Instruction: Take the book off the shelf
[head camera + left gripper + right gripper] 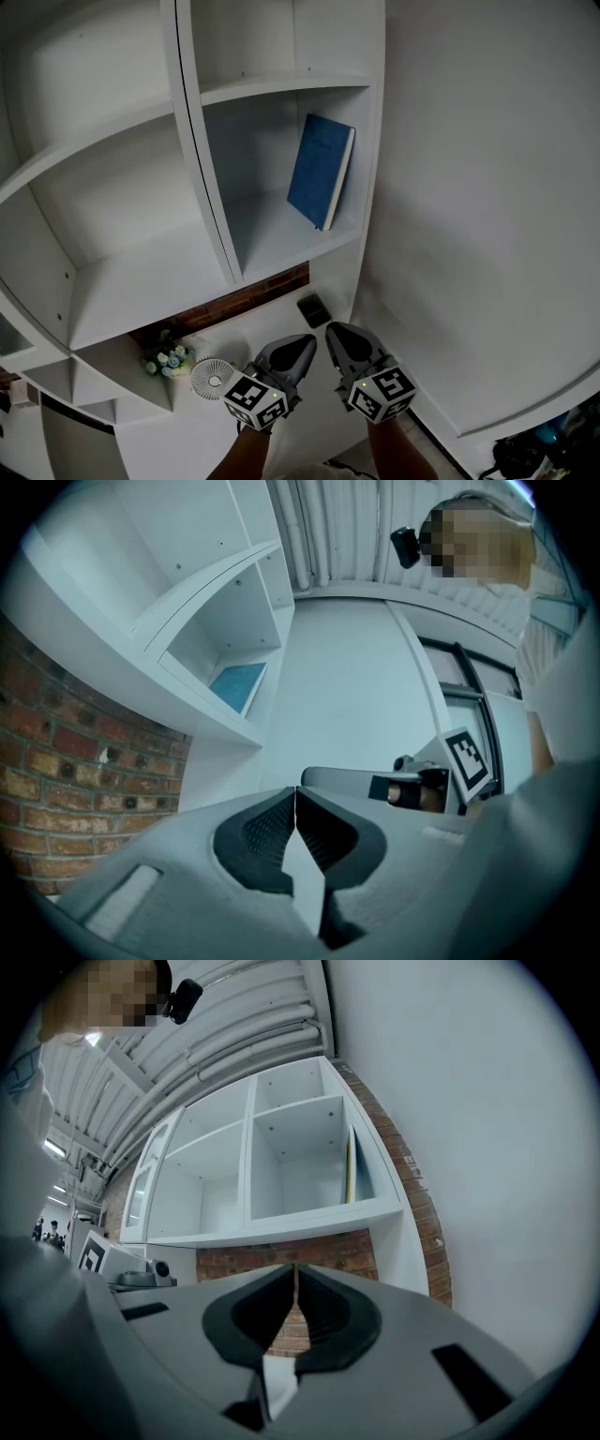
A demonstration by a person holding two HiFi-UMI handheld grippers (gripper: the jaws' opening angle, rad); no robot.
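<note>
A blue book stands leaning against the right wall of the right-hand compartment of the white shelf. Its cover shows small in the left gripper view. In the right gripper view only the book's thin edge is visible. Both grippers hang side by side well below the shelf, over the lower white counter. My left gripper is shut with nothing in it. My right gripper is shut and empty too, close beside the left one.
On the counter below the shelf lie a small black object, a little white fan and a bunch of flowers. A strip of brick wall shows under the shelf. A plain white wall runs along the right.
</note>
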